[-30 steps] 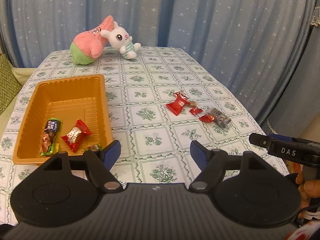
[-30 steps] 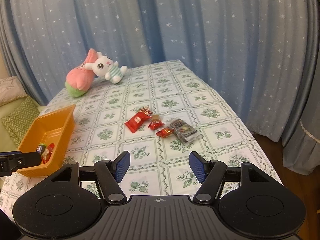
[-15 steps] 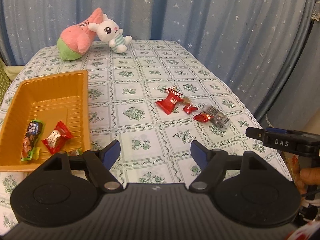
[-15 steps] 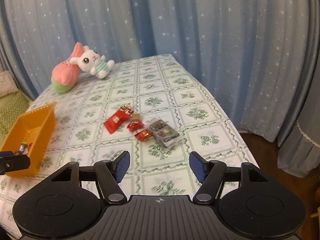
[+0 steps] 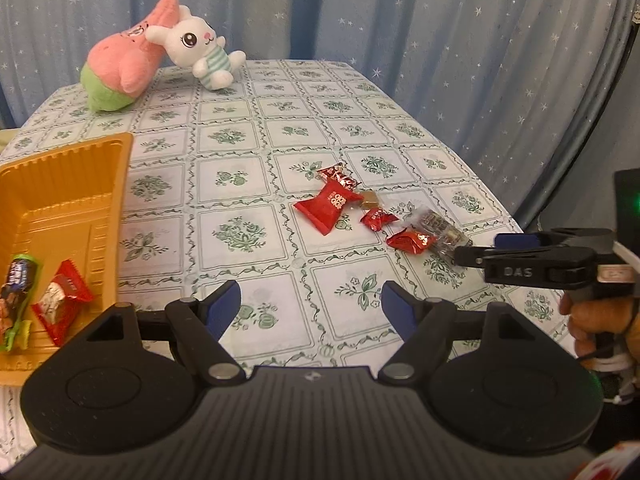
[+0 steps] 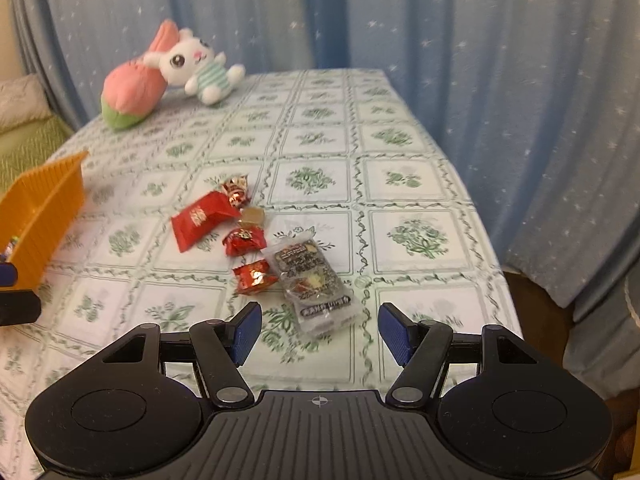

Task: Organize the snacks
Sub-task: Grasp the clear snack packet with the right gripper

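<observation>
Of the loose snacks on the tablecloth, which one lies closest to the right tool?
The clear packet with dark print, lying just ahead of the right tool. The other loose snacks are red or gold pieces farther off, toward the orange tray.

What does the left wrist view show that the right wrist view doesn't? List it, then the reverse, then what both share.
Only the left wrist view: the snacks lying inside the orange tray, a green packet and a red packet, plus the right gripper from the side. Only the right wrist view: the clear packet in full. Both: the loose red candies, the two plush toys, the curtain.
</observation>
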